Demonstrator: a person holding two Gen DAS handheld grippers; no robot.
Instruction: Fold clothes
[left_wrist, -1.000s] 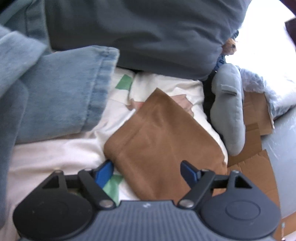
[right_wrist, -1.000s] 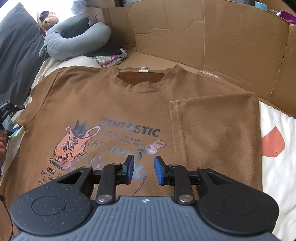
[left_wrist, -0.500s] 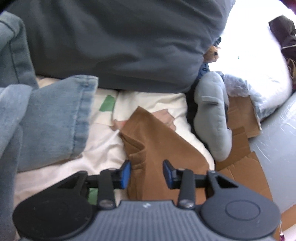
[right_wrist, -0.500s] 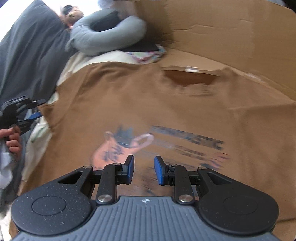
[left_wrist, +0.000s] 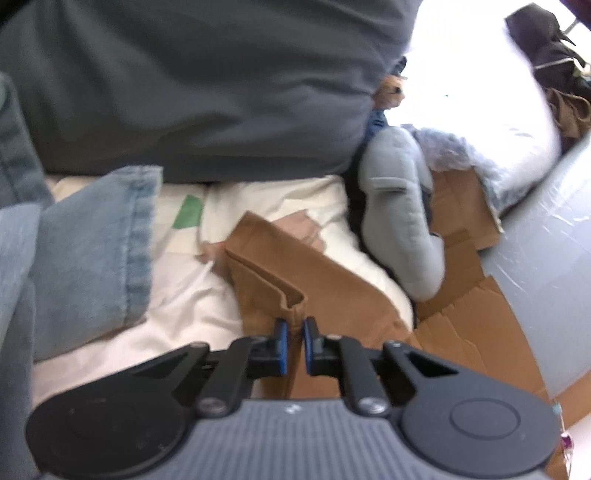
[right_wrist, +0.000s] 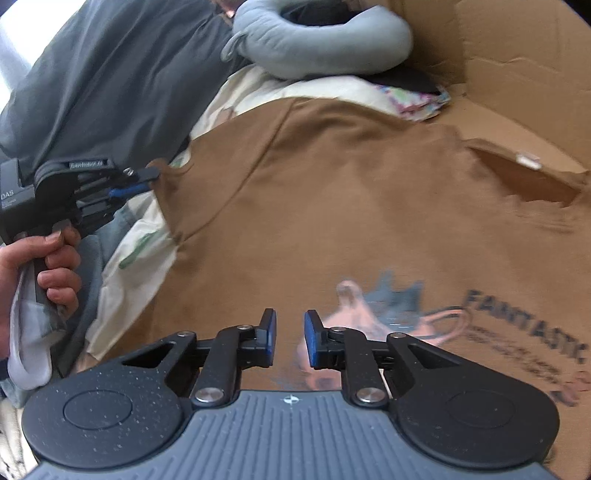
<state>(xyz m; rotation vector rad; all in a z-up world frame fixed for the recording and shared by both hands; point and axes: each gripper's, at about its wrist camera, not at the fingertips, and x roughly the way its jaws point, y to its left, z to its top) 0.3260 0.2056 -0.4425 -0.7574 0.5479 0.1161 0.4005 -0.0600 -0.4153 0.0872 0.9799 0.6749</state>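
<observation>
A brown t-shirt (right_wrist: 369, 206) with a cat print and the word "FANTASTIC" lies spread face up on the bed. Its left sleeve (left_wrist: 266, 258) is bunched and lifted off the white sheet. My left gripper (left_wrist: 293, 343) is closing, with its blue pads pinching the sleeve's edge. In the right wrist view the left gripper (right_wrist: 147, 177) is at the shirt's left side, gripped by a hand (right_wrist: 55, 258). My right gripper (right_wrist: 290, 339) hovers over the shirt's lower left front. Its jaws are closing with a narrow gap and nothing between them.
A dark grey pillow (left_wrist: 203, 85) and blue jeans (left_wrist: 92, 251) lie to the left of the sleeve. A grey neck pillow (right_wrist: 314, 40) rests at the shirt's far side. Cardboard (right_wrist: 498, 55) walls the far right. A folded patterned cloth (right_wrist: 417, 103) sits by the collar.
The left jaws went from wide open to pinched on the sleeve, which has risen and bunched. The right gripper swept left across the shirt front and its jaws narrowed.
</observation>
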